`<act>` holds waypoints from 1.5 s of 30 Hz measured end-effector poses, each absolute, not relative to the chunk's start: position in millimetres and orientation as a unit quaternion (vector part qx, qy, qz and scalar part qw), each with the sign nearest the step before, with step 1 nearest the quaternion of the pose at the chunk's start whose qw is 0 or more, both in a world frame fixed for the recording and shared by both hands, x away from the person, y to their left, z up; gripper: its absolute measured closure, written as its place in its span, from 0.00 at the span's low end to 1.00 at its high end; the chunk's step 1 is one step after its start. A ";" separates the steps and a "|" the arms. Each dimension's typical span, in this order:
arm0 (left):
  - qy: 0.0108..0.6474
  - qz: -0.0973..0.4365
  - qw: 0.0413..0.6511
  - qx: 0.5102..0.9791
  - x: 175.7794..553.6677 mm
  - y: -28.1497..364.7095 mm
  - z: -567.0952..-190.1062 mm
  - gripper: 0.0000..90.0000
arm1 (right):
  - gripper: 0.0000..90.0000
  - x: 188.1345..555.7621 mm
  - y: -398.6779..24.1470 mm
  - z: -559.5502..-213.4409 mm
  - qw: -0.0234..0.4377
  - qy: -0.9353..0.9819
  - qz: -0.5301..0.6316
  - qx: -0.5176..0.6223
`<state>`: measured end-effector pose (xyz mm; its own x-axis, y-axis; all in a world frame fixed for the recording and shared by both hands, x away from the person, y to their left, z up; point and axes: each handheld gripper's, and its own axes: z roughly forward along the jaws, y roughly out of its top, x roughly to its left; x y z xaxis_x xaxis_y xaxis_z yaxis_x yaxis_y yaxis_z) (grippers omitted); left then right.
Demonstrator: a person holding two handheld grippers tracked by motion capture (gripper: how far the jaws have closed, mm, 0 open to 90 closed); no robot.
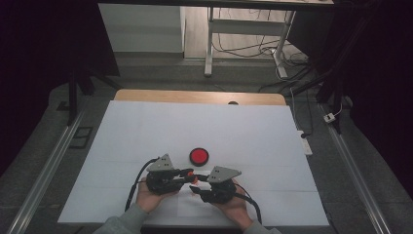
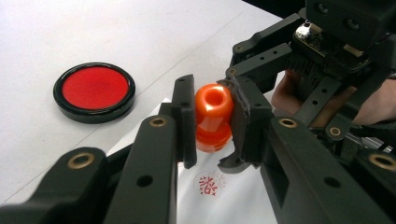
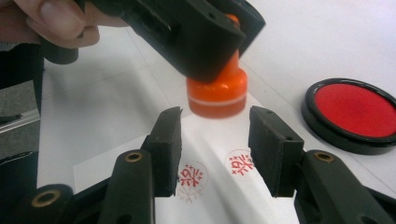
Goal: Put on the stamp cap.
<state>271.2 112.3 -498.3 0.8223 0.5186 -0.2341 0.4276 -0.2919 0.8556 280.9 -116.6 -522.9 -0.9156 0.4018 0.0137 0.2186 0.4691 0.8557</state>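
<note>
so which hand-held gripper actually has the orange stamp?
The left hand-held gripper: its pads are pressed on the orange stamp's handle. The right hand-held gripper has jaws apart, nothing between them, just short of the stamp's base.

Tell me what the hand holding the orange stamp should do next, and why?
Probably lift the orange stamp straight up off the white paper. The left gripper is shut on it, its base sits on the sheet, and the right gripper stands open nearby. Two red seal prints show already, and the red ink pad lies close for re-inking.
</note>
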 end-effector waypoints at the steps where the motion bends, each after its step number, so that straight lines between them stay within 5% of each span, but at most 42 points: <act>1: 0.295 0.044 0.517 0.802 271.3 112.8 -498.0 0.81 | 0.59 280.4 -117.8 -522.6 0.100 0.851 0.482 0.185; 45: 0.305 0.049 0.523 0.794 278.0 132.0 -493.1 0.81 | 0.54 278.2 -280.9 -512.9 0.207 0.810 0.445 0.322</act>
<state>278.0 132.0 -493.1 0.8092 0.5357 -0.2414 0.4336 -0.2671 0.8606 278.2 -280.9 -512.9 -0.7072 0.7053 -0.0481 0.3374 0.3965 0.8538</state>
